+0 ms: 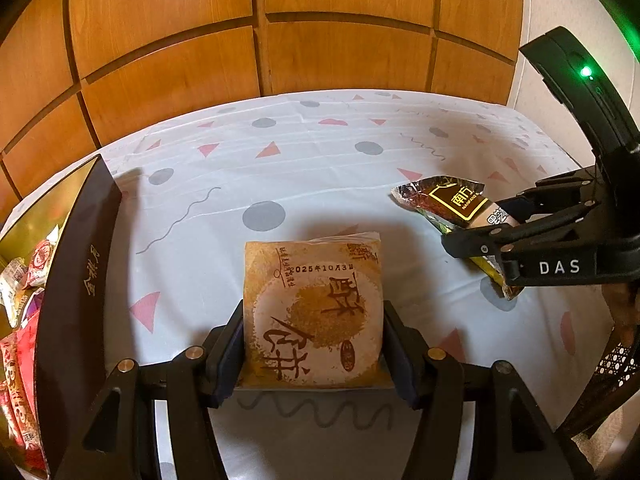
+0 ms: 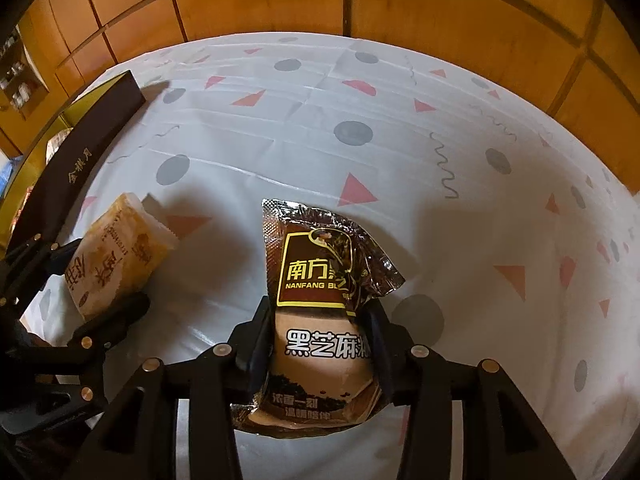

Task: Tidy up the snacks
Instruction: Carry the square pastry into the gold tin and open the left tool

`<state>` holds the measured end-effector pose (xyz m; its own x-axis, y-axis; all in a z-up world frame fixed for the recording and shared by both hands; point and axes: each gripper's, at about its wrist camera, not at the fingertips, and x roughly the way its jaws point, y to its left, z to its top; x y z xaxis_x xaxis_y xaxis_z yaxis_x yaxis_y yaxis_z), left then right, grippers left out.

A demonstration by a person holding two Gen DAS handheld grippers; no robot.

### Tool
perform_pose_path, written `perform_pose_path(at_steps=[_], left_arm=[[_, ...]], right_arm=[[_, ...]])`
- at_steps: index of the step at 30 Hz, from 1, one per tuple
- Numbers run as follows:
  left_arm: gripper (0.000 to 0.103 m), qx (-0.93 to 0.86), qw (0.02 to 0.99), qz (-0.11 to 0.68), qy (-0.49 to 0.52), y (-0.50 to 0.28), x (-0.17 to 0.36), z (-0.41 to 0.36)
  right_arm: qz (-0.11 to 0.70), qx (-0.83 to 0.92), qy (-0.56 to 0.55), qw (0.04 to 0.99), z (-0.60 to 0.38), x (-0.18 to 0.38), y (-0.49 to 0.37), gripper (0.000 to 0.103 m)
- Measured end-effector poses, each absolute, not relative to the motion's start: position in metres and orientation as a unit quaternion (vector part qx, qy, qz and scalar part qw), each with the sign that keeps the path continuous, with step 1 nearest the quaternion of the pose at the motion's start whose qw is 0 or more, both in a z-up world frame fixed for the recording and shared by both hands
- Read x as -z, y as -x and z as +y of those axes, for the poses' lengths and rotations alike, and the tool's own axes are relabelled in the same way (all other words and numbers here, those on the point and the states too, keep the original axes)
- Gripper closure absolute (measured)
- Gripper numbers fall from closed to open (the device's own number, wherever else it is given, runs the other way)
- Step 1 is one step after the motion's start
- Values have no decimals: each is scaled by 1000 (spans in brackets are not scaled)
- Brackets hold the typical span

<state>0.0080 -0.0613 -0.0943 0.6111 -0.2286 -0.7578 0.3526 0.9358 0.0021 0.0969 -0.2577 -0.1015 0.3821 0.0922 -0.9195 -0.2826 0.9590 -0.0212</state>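
We hold the left gripper (image 1: 314, 344) around the square brown pastry packet (image 1: 314, 312), one pad against each side edge, so it is clamped flat across its width and will not fold when lifted. The packet sits toward the near edge of the table (image 1: 320, 168), which is covered by a white cloth with grey dots and pink triangles, and the cloth's pattern shows just under its near edge.

Our right gripper (image 2: 320, 336) straddles the dark sesame sachet (image 2: 324, 304) at its waist, jaws set narrow around the soft pouch. The foil is creased where the fingers (image 2: 256, 344) meet it, so we judge it gripped there, though how firmly we cannot tell. Its top end points toward the far edge of the table. In the left wrist view the sachet lies low toward the right edge, apart from the pastry.

The dark gift box (image 1: 76, 280) stands at the left edge, its gold inside already holding red-wrapped snacks (image 1: 40, 256). We reckon both packets are held for carrying there, the pastry being the nearer.
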Motion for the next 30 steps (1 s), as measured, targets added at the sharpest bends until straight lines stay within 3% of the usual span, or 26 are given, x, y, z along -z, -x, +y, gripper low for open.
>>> perform_pose_path(at_steps=[17,30], left_arm=[[42,177,880,436,-60,-5,81,-58],[42,177,893,412,41,21,12,16]], right_arm=[[509,-100,86,850,-258,102,-85,57],[506,-99,92,852,-257,102,-85,57]])
